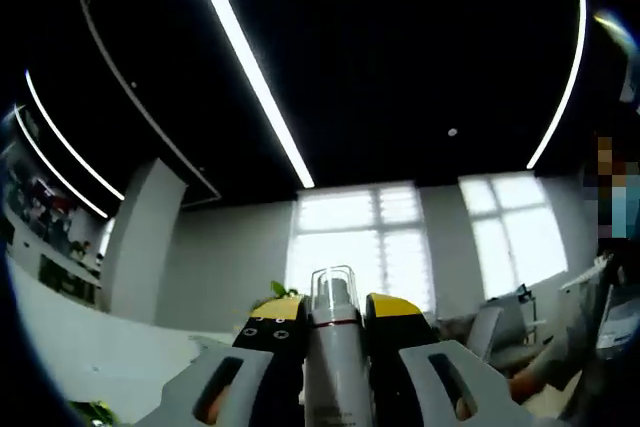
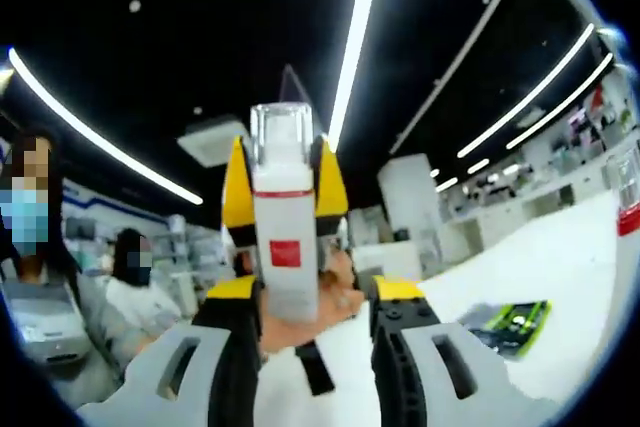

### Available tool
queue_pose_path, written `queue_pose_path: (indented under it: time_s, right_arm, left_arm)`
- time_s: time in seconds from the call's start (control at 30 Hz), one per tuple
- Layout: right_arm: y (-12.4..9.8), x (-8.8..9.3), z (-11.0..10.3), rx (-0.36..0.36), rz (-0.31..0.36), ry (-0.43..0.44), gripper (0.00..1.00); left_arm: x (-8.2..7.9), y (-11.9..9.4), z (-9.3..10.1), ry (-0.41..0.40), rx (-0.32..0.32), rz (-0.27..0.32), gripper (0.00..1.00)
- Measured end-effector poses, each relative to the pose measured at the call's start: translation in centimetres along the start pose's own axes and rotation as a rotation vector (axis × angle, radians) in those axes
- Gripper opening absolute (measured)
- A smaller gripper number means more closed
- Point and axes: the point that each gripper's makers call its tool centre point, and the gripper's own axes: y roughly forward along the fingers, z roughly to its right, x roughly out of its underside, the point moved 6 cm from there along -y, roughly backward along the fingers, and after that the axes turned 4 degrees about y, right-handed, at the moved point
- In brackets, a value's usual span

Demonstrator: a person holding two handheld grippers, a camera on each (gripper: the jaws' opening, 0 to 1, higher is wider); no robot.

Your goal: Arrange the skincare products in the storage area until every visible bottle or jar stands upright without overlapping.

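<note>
A white bottle [image 1: 334,362] with a clear cap and a thin red ring stands between my left gripper's [image 1: 335,309] yellow-tipped jaws, which are shut on it; this view points up at the ceiling. In the right gripper view the same bottle [image 2: 285,247], with a red square label, is held upright in the air by the left gripper [image 2: 283,175], a hand behind it. My right gripper [image 2: 316,292] sits just below the bottle, its jaws spread wide on either side and not touching it.
A white table [image 2: 570,277] stretches to the right with a flat green-and-black packet [image 2: 510,319] on it. A red-and-white object [image 2: 628,187] shows at the right edge. Two people [image 2: 40,277] stand on the left. A white counter [image 1: 90,352] lies lower left.
</note>
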Motion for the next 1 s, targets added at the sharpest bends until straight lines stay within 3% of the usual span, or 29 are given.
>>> queue_pose_path:
  time_s: [0.1,0.17,0.27,0.43,0.5,0.6,0.77,0.87,1.0]
  right_arm:
    - [-0.1,0.6,0.0,-0.002,-0.039,-0.003,0.26]
    - [-0.3,0.7,-0.1,0.001,-0.059,-0.016,0.19]
    - [-0.8,0.9,0.9,0.068,-0.077,-0.030,0.19]
    - [-1.9,1.4,3.0,0.203,-0.107,-0.068,0.19]
    - [-2.0,1.7,3.5,0.239,-0.117,-0.084,0.19]
    - [-2.4,2.1,4.4,0.332,-0.157,-0.135,0.19]
    - [-3.1,1.8,5.5,0.423,-0.148,-0.185,0.18]
    - [-3.8,1.9,6.3,0.504,-0.172,-0.245,0.18]
    - [-3.9,2.2,6.7,0.527,-0.190,-0.257,0.18]
  left_arm:
    - [0.6,0.1,-0.2,-0.021,0.011,-0.012,0.23]
    - [0.9,-0.2,-0.8,-0.002,-0.023,-0.033,0.23]
    - [1.1,-0.5,-1.4,-0.006,-0.054,-0.045,0.23]
    - [1.7,-1.7,-4.1,0.011,-0.204,-0.086,0.23]
    - [2.0,-2.0,-4.5,0.011,-0.233,-0.098,0.23]
    - [2.4,-2.4,-5.2,0.063,-0.308,-0.145,0.24]
    - [2.6,-2.8,-5.9,0.187,-0.453,-0.191,0.27]
    - [3.0,-3.1,-6.6,0.247,-0.529,-0.253,0.29]
    - [3.7,-3.1,-7.1,0.249,-0.558,-0.296,0.29]
